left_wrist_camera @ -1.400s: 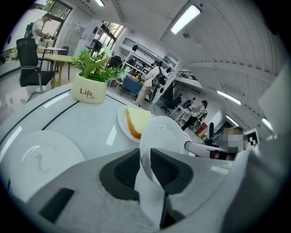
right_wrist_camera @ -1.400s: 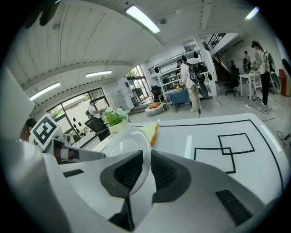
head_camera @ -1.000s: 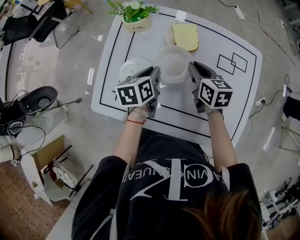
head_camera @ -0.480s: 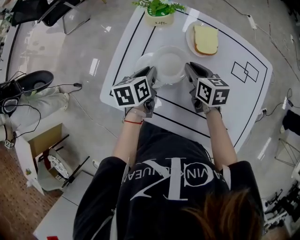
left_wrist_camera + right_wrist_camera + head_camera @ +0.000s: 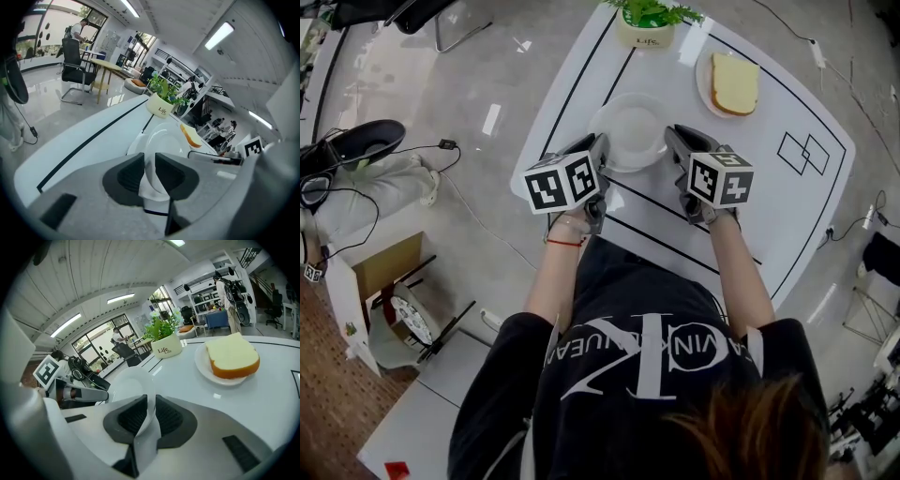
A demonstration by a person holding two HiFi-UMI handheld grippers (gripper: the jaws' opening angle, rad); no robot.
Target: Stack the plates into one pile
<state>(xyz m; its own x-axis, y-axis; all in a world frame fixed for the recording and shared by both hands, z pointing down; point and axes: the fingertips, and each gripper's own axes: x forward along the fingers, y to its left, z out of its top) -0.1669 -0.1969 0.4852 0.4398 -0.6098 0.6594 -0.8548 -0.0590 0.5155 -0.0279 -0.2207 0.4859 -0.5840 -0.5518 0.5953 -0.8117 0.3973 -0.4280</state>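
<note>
Head view: white plate [image 5: 629, 131] held level, hollow side up.

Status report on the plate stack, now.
Both shut on white plate: left hand-held gripper, right hand-held gripper, opposite rims. It sits over second plate. Bread plate far right, nothing in the way.

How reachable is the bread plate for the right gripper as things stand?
Probably not yet: right gripper is shut on the white plate's rim, opposite the left gripper. The table toward the bread plate looks bare.
</note>
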